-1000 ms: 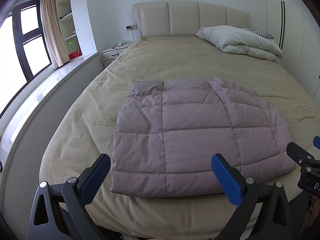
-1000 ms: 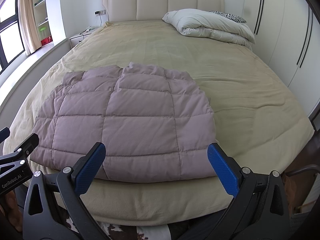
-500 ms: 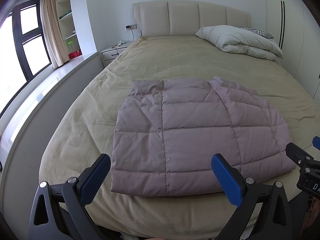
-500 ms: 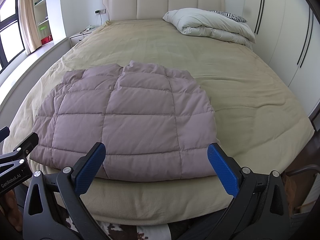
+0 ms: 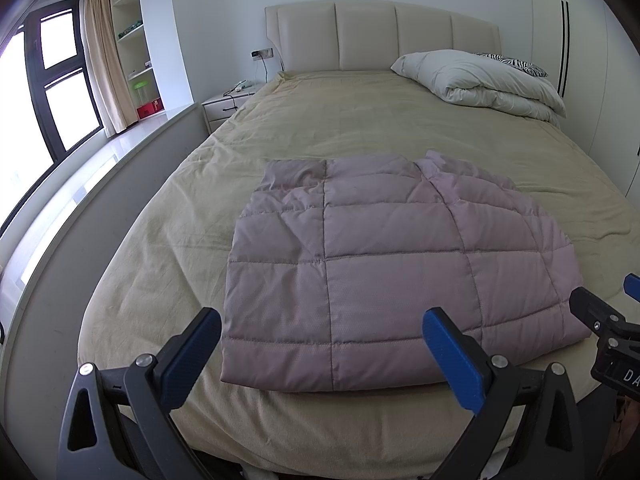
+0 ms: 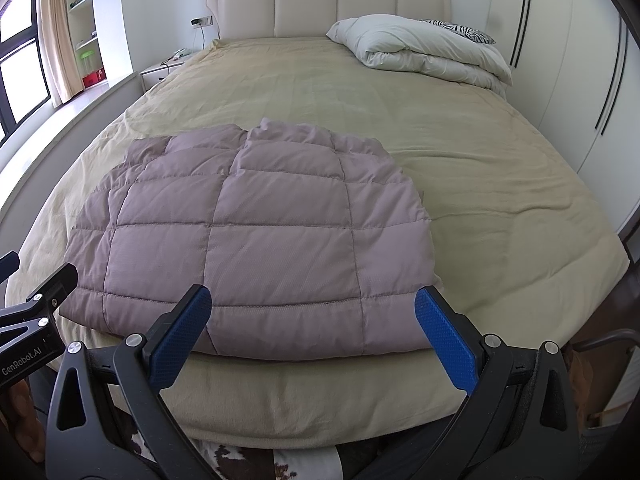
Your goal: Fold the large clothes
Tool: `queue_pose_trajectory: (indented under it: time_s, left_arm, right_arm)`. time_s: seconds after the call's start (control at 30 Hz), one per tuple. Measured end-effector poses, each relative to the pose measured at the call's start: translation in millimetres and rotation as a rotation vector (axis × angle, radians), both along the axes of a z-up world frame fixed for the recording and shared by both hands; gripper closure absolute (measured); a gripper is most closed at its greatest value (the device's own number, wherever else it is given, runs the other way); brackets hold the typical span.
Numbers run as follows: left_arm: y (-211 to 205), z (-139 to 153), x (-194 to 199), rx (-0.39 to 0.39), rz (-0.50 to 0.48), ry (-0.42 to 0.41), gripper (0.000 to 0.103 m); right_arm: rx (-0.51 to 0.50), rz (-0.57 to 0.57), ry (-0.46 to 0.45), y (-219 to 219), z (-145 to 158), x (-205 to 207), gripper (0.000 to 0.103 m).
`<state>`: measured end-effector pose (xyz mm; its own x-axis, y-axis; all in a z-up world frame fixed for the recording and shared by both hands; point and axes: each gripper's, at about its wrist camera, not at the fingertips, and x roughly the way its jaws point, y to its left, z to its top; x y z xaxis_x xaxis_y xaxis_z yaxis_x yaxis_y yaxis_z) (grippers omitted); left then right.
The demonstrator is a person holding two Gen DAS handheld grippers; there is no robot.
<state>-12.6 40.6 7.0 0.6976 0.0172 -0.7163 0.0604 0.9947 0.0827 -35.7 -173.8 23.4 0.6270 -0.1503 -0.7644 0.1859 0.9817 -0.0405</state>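
1. Right now the quilted mauve jacket (image 5: 384,268) lies folded into a rough rectangle on the beige bedspread (image 5: 360,120), near the foot of the bed and well apart from the headboard (image 5: 380,36).
2. Its near edge runs just inside the foot edge of the mattress; its far edge is uneven, with a small raised bump of fabric in the middle.
3. Stitched seams divide the jacket's top surface into square panels, and the surface looks mostly flat with light creases on the far left part.
4. The left gripper (image 5: 320,344) hovers above the foot of the bed with its blue pads (image 5: 452,356) spread wide, empty, framing the near edge of the jacket without touching it.
5. The right gripper (image 6: 312,328) is likewise spread wide and empty, its blue pads (image 6: 444,340) apart on either side of the jacket's near right part, clear of the cloth.
6. Each gripper shows at the edge of the other's view: the right one at the right rim of the left wrist view, the left one at the left rim of the right wrist view.
7. A folded white duvet (image 6: 420,52) sits at the far right corner of the bed, by the headboard, with a zebra-print pillow (image 6: 460,32) behind it.
8. A white nightstand (image 5: 228,106) stands left of the bed, and a window (image 5: 52,88) with a beige curtain (image 5: 102,56) fills the left wall.
9. White wardrobe doors (image 6: 560,60) line the right wall.
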Motion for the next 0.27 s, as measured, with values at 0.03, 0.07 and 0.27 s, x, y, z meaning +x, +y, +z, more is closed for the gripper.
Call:
queue_pose_trajectory:
  time_s: [0.03,0.07,0.27]
  left_arm:
    - [0.1,-0.2,-1.1,0.000,0.000,-0.001,0.000]
    - [0.1,0.2,0.0,0.000,0.001,-0.002,0.000]
    - [0.4,-2.8,-2.2,0.005,-0.002,-0.009,0.000]
  right_arm:
    - [0.000,0.000,0.000,-0.3,0.0,0.3,0.000]
    - [0.000,0.000,0.001,0.1,-0.5,-0.1,0.000]
    - [0.001,0.001,0.007,-3.2,-2.8,2.0,0.000]
